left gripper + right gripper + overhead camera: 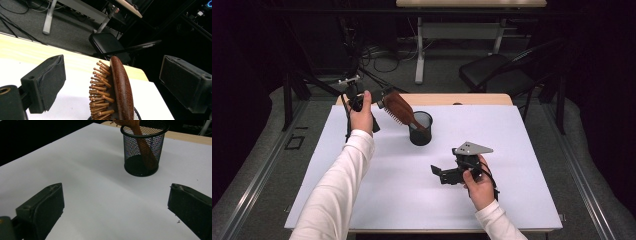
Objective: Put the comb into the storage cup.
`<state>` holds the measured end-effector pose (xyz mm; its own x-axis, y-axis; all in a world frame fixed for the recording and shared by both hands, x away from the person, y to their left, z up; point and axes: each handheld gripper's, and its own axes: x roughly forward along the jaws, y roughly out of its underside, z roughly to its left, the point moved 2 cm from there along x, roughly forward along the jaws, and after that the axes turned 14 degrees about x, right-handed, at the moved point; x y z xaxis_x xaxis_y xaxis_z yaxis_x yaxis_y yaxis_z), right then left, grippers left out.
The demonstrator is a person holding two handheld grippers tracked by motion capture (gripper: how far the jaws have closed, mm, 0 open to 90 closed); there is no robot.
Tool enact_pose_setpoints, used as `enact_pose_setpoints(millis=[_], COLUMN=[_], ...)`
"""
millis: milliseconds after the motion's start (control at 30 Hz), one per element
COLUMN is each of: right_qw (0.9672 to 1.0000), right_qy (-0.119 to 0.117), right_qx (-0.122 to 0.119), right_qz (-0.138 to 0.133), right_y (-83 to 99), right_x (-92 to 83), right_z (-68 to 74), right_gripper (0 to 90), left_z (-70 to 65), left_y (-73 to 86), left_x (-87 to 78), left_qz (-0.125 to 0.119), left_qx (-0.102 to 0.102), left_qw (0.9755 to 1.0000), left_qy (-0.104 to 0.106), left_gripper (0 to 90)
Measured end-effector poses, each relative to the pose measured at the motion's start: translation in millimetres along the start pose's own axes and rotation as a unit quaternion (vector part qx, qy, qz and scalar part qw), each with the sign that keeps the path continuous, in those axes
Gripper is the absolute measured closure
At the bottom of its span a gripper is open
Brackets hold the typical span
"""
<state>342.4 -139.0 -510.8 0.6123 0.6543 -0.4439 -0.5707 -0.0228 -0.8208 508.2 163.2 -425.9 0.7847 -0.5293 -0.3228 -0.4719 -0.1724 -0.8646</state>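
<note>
the brush [398, 107] stood handle-down in the mesh cup [420, 128], which sat on the white table [362, 190] at about twelve o'clock from the middle. it leaned toward ten o'clock, its head well above the rim. the left hand-held gripper [379, 100] hung at the brush head with its jaws spread wide; in the left gripper view the head [117, 87] stood between the pads without touching either, so nothing was gripped. the right hand-held gripper [437, 172] rested low at about five o'clock from the cup, well apart from it, jaws open and empty. the brush looked like stiff wood, light and hard, with a smooth rounded back likely to slip under flat pads. the bristle pegs seemed the fragile part. the best hold was probably across the edges of the head or at the neck. the cup looked light enough to tip if the brush were pulled sideways.
</note>
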Motion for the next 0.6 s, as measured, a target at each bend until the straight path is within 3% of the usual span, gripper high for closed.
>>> enact_pose_setpoints(millis=[600], right_qw=[1.0000], right_qy=[0.000], right_qx=[0.001], right_qz=[0.001], right_y=[0.3], right_x=[0.4], right_z=[0.3], right_gripper=[0.4], left_z=[-3.3], left_y=[0.1], left_x=[-4.9], left_qz=[0.014], left_qx=[0.021], left_qw=[0.9997], left_qy=[0.002], left_gripper=[0.4])
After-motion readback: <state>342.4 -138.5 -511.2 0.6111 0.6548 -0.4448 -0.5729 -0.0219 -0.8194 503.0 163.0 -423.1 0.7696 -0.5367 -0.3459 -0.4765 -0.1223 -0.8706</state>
